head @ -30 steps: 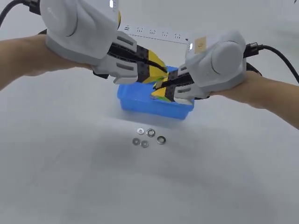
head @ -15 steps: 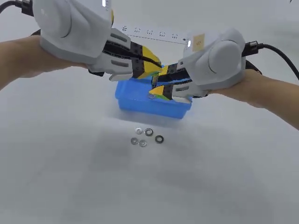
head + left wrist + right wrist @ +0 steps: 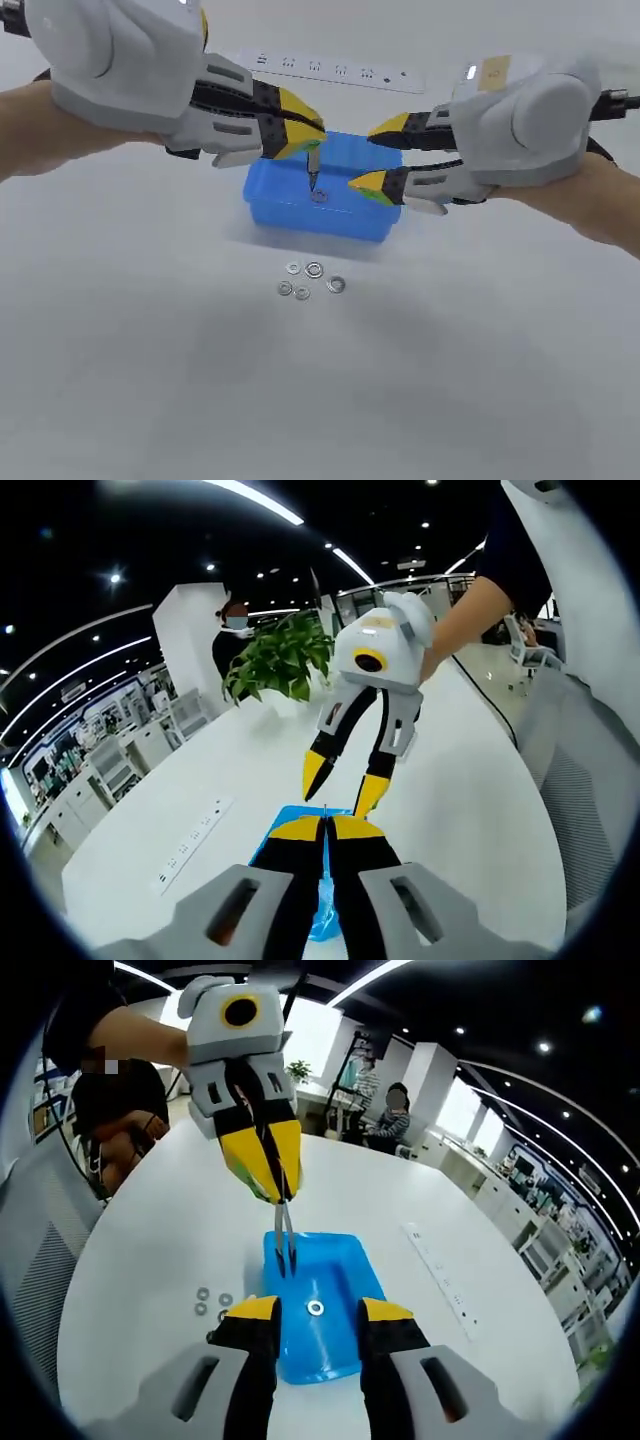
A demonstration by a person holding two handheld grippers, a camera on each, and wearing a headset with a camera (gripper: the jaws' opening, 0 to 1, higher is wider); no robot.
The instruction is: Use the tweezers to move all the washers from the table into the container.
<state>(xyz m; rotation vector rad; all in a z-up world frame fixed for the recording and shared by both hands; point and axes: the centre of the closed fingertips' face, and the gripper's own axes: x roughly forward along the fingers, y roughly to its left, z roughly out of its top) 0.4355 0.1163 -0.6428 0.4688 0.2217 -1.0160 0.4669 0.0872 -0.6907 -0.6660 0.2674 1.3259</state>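
My left gripper is shut on the metal tweezers, which point down into the blue container. One washer lies inside the container, just under the tweezer tips. Several washers lie grouped on the table in front of the container. My right gripper stands open to the right of the tweezers, above the container, holding nothing. In the right gripper view its own open jaws frame the container and the washer, with the left gripper and the tweezers beyond.
A white power strip lies on the white table behind the container. In the left gripper view the right gripper hangs open ahead. A potted plant and people stand far off in the room.
My right gripper has opened and drawn back to the right, away from the left gripper. The left gripper keeps the tweezers, which now hang free over the container.
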